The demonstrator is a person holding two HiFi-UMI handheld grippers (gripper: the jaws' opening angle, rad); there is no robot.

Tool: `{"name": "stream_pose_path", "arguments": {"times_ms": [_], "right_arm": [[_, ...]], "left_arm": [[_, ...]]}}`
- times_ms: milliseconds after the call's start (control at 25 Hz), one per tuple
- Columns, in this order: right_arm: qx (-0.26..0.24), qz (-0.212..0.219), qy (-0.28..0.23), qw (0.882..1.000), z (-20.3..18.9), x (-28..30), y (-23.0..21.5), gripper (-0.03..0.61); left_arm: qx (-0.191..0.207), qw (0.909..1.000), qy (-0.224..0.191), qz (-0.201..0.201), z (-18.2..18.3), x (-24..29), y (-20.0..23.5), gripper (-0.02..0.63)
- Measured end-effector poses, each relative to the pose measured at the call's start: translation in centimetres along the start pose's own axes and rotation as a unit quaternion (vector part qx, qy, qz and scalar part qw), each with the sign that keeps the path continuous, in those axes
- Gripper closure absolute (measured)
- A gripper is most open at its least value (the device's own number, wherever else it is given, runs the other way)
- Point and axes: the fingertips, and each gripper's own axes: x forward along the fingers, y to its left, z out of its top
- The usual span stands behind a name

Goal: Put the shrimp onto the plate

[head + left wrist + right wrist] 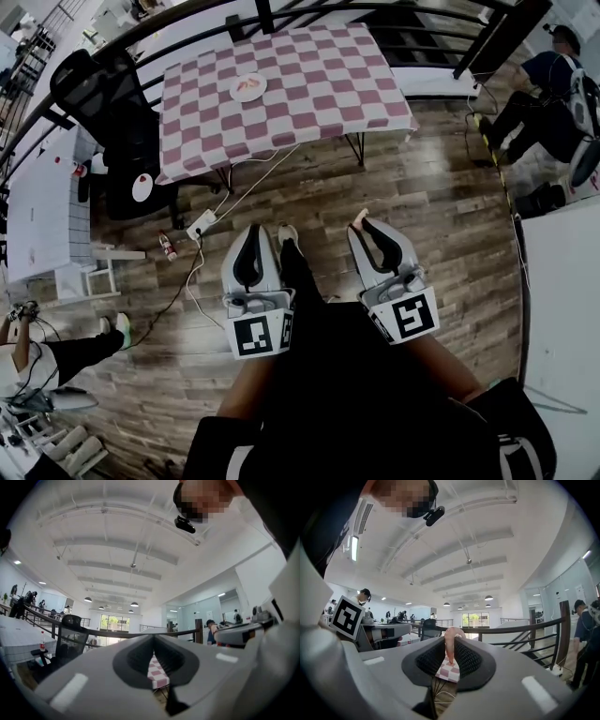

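Observation:
A pink shrimp [358,220] sticks up from the tips of my right gripper [362,225], which is shut on it. In the right gripper view the shrimp [450,645] stands upright between the closed pads. My left gripper [255,229] is shut with nothing in it, and its jaws meet in the left gripper view [153,638]. Both grippers hang over the wood floor, well short of the checkered table [319,103]. A white plate [235,93] lies on that table's far middle, with pink pieces on it.
A black office chair [117,112] stands left of the table, beside a white desk [42,206]. A power strip [202,223] with cables and a bottle [167,246] lie on the floor ahead. A dark railing [412,7] runs behind. A person [548,89] sits far right.

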Motion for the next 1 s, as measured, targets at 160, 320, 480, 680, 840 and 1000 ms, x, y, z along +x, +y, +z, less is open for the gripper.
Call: {"name": "stream_pose_path", "arguments": {"times_ms": [160,320,480,680,840,1000], "right_arm": [[-0.002,0.007,0.009,1.000,0.0,5.5,-0.5,0.520],[-0.006,0.017,0.016,1.000,0.5,11.3,-1.0,0.521],[-0.006,0.015,0.030,0.999,0.8,16.6,-1.8,0.522],[-0.008,0.015,0.036,0.999,1.6,23.7,-2.2,0.522],[-0.012,0.019,0.034,0.999,2.4,28.6,-2.1,0.522],[-0.015,0.029,0.041,0.999,2.6,33.0,-1.5,0.521]], "left_arm": [[-0.004,1.0000,0.007,0.004,-0.6,4.3,3.2,0.604],[-0.009,0.9998,0.016,0.005,-1.0,8.8,6.5,0.604],[-0.018,0.9994,0.029,-0.003,-1.8,13.3,9.2,0.604],[-0.022,0.9993,0.025,-0.015,-1.6,18.8,12.9,0.604],[-0.026,0.9994,0.017,-0.018,-1.5,22.5,15.8,0.604],[-0.032,0.9987,0.034,-0.022,-2.0,25.2,18.4,0.604]]}}
